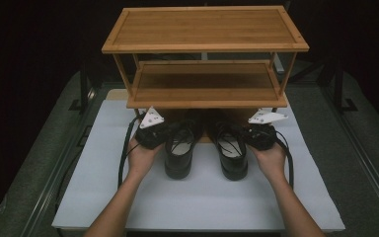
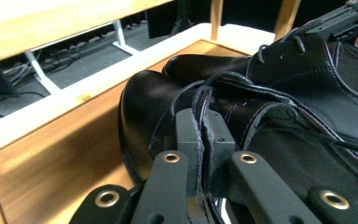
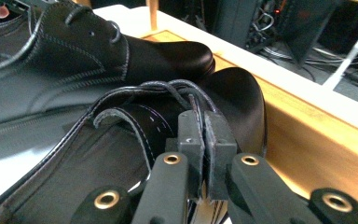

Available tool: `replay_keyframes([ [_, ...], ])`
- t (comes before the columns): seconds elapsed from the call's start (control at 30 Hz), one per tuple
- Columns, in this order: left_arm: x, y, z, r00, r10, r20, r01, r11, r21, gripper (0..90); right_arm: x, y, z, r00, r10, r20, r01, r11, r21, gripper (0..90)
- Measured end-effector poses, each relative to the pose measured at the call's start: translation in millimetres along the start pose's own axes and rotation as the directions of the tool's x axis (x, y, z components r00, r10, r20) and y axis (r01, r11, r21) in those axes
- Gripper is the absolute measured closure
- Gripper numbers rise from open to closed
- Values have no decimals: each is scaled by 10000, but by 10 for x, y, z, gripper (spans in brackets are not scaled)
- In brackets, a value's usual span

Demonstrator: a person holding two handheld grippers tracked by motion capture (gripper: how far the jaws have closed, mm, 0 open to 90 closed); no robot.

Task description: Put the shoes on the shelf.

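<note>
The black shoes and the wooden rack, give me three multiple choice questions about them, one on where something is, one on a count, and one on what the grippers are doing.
1. Where do the toes of the two black shoes lie?
A. On the rack's top shelf
B. Under the rack's middle shelf, at its lowest level
C. Off the white mat

2. How many shelves of the wooden rack stand above the shoes?
A. Two
B. Four
C. None

3. What is the left gripper doing?
A. Hanging open above the rack
B. Lying on the mat
C. Shut on the edge of the left shoe's opening

Answers:
1 B, the high view shows the toes tucked beneath the middle shelf.
2 A, a top and a middle shelf show above them.
3 C, the left gripper view shows the jaws pinching the leather edge, as the right gripper does on the right shoe.
</note>
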State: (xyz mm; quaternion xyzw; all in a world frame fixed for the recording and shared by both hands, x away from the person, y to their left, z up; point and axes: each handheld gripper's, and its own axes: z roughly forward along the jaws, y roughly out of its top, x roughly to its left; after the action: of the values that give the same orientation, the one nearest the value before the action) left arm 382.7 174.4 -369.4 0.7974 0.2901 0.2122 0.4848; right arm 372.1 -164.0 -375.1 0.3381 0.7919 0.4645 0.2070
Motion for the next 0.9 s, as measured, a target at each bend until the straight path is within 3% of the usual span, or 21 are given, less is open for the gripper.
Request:
replay_keyframes([
  [0.23,37,-7,251,9979,14,-643,-20,10000,-96,873,-87,66,220,9978,103,662,-98,9999,-81,872],
  [0.43,57,-51,356,9924,157,-1223,-155,9999,19,873,-96,101,343,9959,243,876,-220,9994,-262,871],
  [0.67,81,-97,413,9877,209,-1550,-244,9995,-209,872,-55,116,443,9919,256,1248,-225,9994,-256,870],
  [0.8,48,-112,420,9887,310,-1469,-335,9993,-143,867,-40,101,483,9914,333,1264,-307,9993,-227,867],
  [0.9,59,-154,389,9905,138,-1366,-180,9994,-295,857,-29,65,486,9927,337,1156,-316,9993,-203,856],
])
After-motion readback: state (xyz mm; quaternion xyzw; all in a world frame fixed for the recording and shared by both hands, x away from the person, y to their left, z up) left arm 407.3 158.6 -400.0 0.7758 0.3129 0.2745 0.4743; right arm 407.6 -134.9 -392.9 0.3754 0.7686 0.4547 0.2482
